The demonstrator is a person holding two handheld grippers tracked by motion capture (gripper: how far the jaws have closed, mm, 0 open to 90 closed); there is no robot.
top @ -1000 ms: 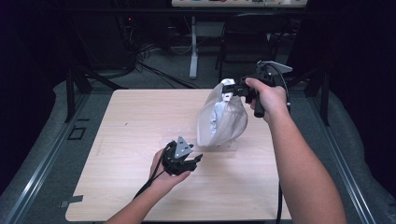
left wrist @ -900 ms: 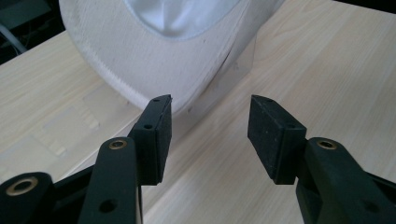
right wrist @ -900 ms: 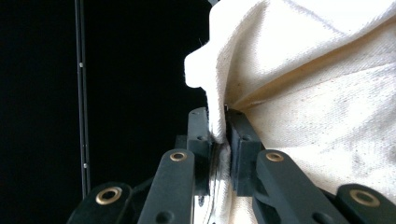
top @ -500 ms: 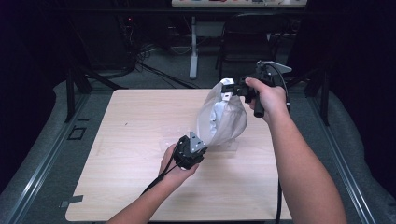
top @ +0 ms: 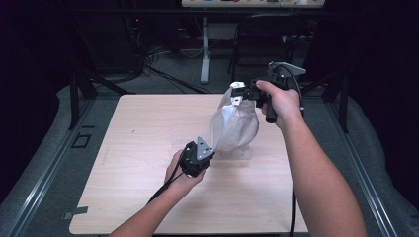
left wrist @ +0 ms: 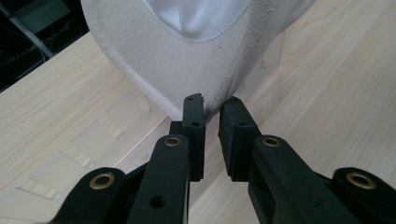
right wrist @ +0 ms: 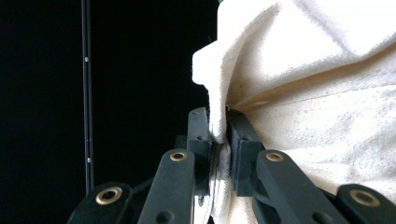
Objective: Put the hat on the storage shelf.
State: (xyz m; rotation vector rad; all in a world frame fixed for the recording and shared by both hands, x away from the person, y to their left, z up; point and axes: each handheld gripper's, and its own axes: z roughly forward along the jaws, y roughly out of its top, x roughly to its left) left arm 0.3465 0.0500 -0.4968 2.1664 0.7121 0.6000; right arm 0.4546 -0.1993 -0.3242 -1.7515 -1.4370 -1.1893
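Your right gripper (top: 245,92) has its jaws clamped on the cloth bag (top: 234,123), lifted over the table (top: 128,143); your left gripper (left wrist: 212,105), jaws barely parted, meets its lower corner: close squarely on the seam

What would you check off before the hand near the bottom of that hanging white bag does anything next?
1. Right gripper has a firm hold on the top of the cloth bag: ok, cloth is pinched between its jaws.
2. Bag hangs free above the table: ok at the top; whether its bottom touches the wood, cannot tell.
3. Left gripper lined up with the bag's lower corner: ok, the corner sits right at its tips.
4. Left gripper already gripping cloth: not ok, a narrow gap remains between its jaws and no cloth lies in it.
5. Clear plastic pieces lying on the table under the bag out of the jaws' way: cannot tell.
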